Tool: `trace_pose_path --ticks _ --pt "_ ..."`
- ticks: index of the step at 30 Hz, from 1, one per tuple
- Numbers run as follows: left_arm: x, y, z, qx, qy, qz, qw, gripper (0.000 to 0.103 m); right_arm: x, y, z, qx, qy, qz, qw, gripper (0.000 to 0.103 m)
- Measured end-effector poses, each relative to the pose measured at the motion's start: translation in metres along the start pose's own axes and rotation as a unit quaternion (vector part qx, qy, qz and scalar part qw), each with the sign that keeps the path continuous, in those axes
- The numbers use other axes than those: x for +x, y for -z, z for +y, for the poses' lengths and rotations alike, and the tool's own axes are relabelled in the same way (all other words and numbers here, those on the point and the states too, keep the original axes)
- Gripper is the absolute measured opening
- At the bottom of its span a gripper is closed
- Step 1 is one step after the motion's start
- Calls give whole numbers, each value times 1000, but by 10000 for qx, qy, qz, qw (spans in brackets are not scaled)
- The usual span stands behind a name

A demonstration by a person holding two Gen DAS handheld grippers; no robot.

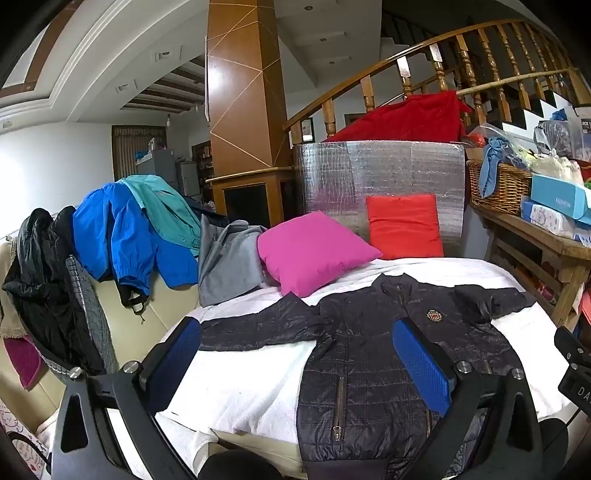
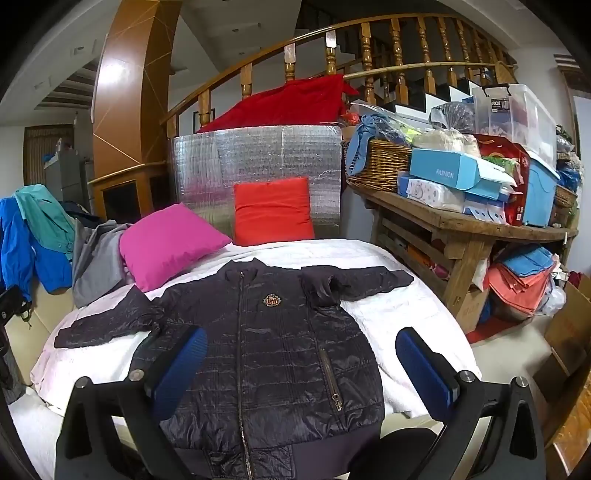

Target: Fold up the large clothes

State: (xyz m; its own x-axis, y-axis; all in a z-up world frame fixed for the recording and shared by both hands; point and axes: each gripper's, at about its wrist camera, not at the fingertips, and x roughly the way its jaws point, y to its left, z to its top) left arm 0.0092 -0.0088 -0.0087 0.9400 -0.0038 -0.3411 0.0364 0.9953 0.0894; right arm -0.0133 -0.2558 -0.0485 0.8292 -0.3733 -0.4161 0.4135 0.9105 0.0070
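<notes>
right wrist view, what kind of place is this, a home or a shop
Most likely a lived-in home, a living area by a stairway. A wooden staircase railing curves behind, a dark quilted jacket lies spread on a white-covered couch or bed with a pink cushion, and a wooden bench is piled with household boxes.

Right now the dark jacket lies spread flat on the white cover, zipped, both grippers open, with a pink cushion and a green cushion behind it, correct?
Not quite: the second cushion is red, not green, as the right wrist view shows. The rest holds.
</notes>
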Motion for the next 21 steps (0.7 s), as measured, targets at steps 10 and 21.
trace_pose_path --ticks 10,21 --pt "2 2 1 11 3 28 10000 103 -2 3 -3 -4 0 47 10000 103" --pt "7 5 -1 12 -11 78 10000 103 7 6 0 25 -11 132 9999 103"
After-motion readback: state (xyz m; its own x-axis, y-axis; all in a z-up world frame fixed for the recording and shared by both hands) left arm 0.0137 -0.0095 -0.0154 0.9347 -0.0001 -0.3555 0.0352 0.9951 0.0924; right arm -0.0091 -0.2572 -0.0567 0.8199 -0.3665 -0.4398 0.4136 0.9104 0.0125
